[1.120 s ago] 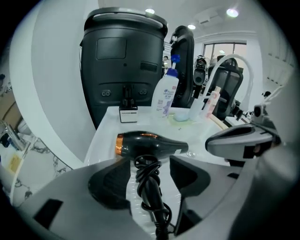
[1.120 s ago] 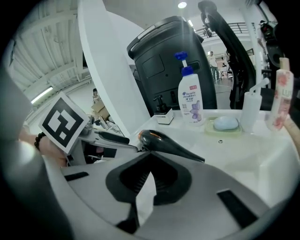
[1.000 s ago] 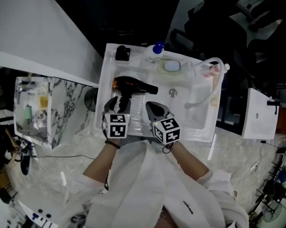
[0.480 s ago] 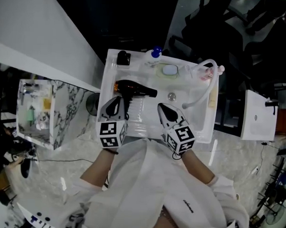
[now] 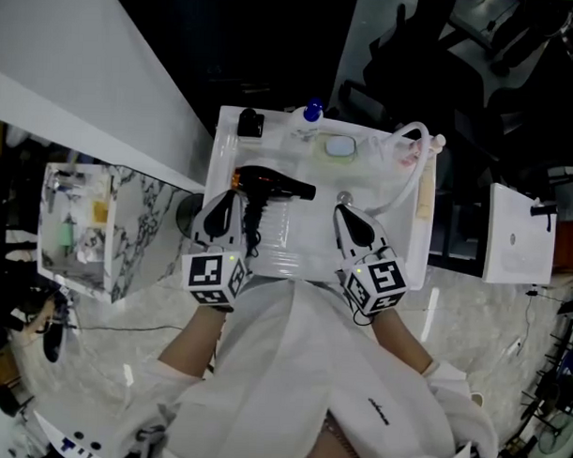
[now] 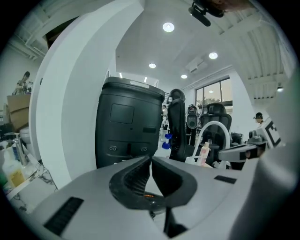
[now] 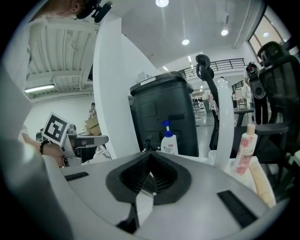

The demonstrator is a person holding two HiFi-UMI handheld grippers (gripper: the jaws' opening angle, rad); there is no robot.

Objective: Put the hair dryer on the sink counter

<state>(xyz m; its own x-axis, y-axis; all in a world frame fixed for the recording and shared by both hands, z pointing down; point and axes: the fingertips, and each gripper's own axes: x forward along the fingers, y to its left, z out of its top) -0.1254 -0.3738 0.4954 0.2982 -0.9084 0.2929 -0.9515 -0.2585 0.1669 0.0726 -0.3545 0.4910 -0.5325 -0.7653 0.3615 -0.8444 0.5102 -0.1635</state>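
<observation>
Left gripper has let go of the hair dryer and drawn back; its jaws are now clenched on nothing; right gripper has shifted right, also closed and empty; the hair dryer lies on the sink worktop, nozzle pointing right, handle just beside the left gripper.

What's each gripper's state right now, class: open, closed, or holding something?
Left gripper: closed, holding nothing.
Right gripper: closed, holding nothing.
</observation>
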